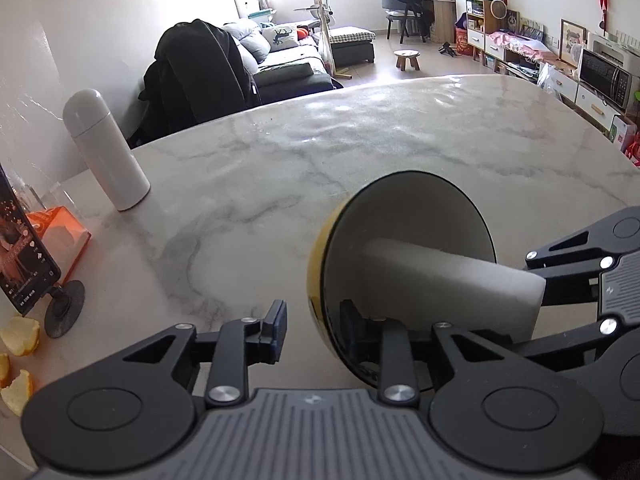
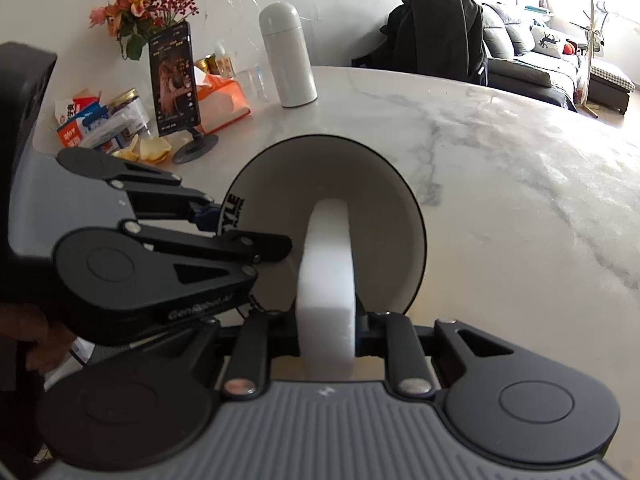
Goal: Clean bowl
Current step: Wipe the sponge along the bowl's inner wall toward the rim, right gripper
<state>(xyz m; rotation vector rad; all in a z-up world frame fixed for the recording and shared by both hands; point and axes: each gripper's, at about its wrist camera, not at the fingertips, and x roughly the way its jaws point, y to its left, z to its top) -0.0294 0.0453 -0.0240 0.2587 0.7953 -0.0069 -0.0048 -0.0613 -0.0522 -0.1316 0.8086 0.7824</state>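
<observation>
A bowl (image 1: 420,216), yellow outside, white inside with a black rim, is tipped on its side above the marble table (image 1: 280,168). My left gripper (image 1: 314,330) is shut on the bowl's rim, one finger outside and one inside. My right gripper (image 2: 326,336) is shut on a white sponge block (image 2: 326,272), whose far end is inside the bowl (image 2: 360,168) against its inner wall. The sponge (image 1: 452,280) also shows in the left wrist view, with the right gripper (image 1: 560,288) behind it. The left gripper (image 2: 224,220) shows at the bowl's left rim in the right wrist view.
A white flask (image 1: 106,148) stands at the table's back left. A phone on a stand (image 2: 174,84), an orange tissue box (image 2: 222,96), orange peel (image 2: 154,148), packets and a flower vase (image 2: 140,12) crowd the left side. A chair with a black coat (image 1: 200,68) stands behind the table.
</observation>
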